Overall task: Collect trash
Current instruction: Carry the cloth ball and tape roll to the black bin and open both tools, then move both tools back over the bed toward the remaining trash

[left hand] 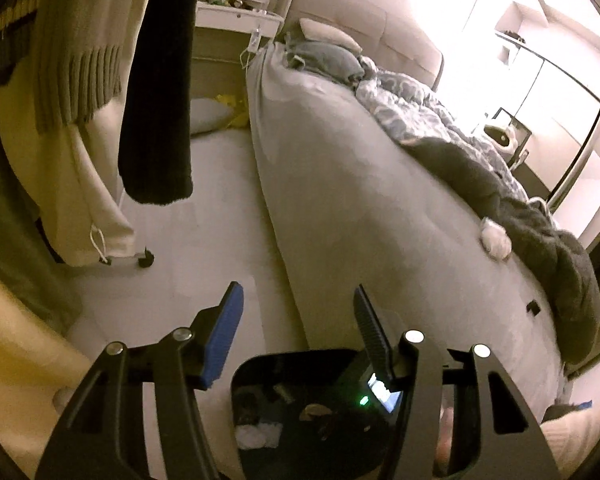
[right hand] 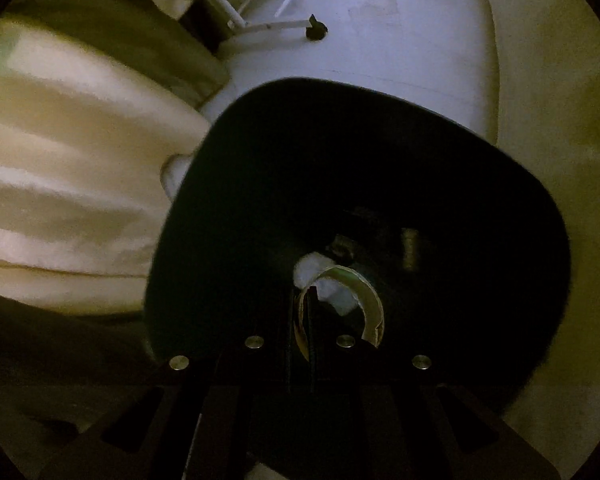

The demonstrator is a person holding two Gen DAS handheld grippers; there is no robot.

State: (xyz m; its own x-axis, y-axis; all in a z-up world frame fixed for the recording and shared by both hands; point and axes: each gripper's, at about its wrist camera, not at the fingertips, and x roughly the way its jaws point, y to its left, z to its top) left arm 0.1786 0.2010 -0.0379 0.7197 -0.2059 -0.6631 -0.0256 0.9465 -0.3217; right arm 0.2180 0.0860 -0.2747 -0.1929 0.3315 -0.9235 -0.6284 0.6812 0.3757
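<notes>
My black, rounded plastic trash bin (right hand: pixel 260 208) sits on the pale floor (left hand: pixel 204 240), right below both of my claws. Inside it I can see some white crumpled paper (right hand: pixel 332 292), a curled strip of light cardboard (right hand: pixel 370 300) and a few dark bits that I cannot make out. In the left view the same bin (left hand: pixel 300 364) shows a white wad and a brownish bit at its bottom. My right claw (right hand: pixel 300 344) points down into the bin and its jaws are pressed together; one end of the curled cardboard strip seems to sit between them, but it is too dark to be sure. My left claw (left hand: pixel 296 312) is over the near edge of the bin, with its blue pads (left hand: pixel 228 340) apart and nothing between them. One more piece of trash, a white crumpled ball of paper (left hand: pixel 496 238), lies on the big grey bed (left hand: pixel 360 184), just beside a dark grey blanket (left hand: pixel 540 232) and well apart from the bin. Blue and white patterned bedding (left hand: pixel 412 108) is bunched up farther along the bed. A cream knit garment (left hand: pixel 76 40) and a black one (left hand: pixel 160 100) hang on the left, above a small black wheel (left hand: pixel 146 258).
</notes>
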